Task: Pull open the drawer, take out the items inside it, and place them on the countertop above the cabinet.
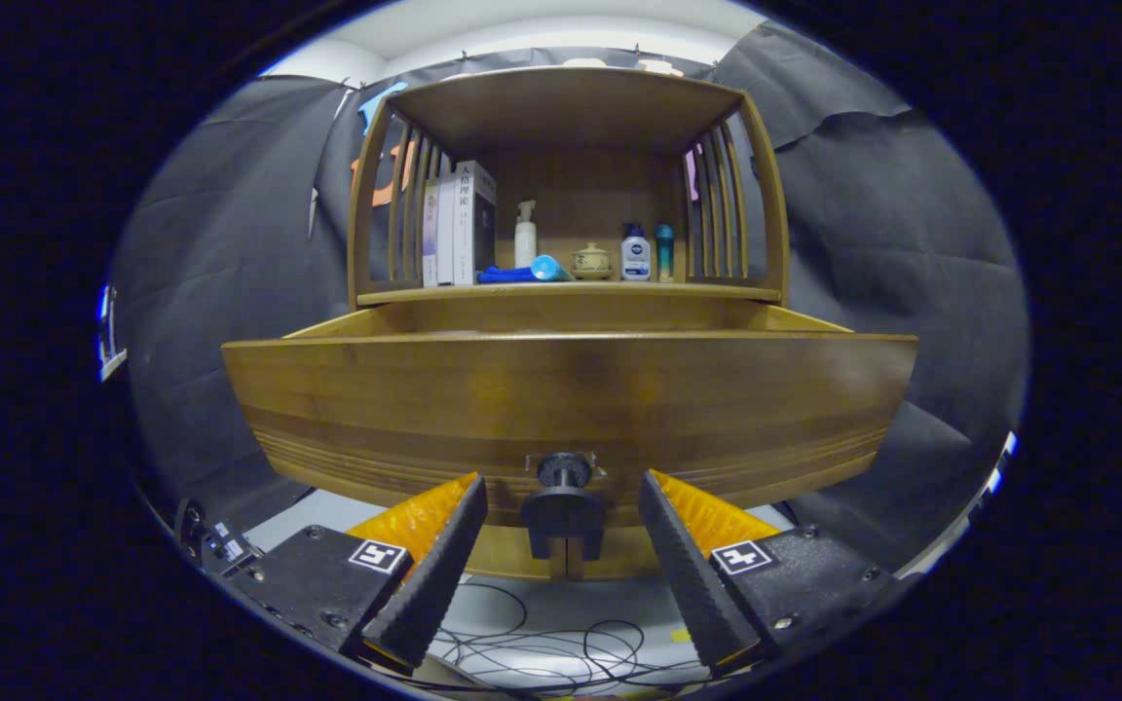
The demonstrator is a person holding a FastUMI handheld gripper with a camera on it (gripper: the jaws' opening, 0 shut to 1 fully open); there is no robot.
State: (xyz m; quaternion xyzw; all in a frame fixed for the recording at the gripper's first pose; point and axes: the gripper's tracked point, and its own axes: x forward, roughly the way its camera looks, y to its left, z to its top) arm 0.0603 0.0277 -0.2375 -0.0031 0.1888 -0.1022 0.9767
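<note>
The wooden drawer [561, 389] stands pulled out toward me, and its tall front panel hides whatever lies inside. Its dark round knob [564, 506] sits low on the panel, between my two fingers. My gripper [561, 484] is open, with a finger on each side of the knob and a gap to it on both sides. Beyond the drawer is the cabinet's countertop [717, 291], under a wooden canopy. A blue tube [532, 272] lies on it.
Standing on the countertop are upright books [459, 229], a white spray bottle [525, 234], a small ceramic pot [591, 261], a white lotion bottle [635, 253] and a teal bottle [664, 251]. Slatted side rails [722, 204] flank it. Loose cables [542, 647] lie on the floor below.
</note>
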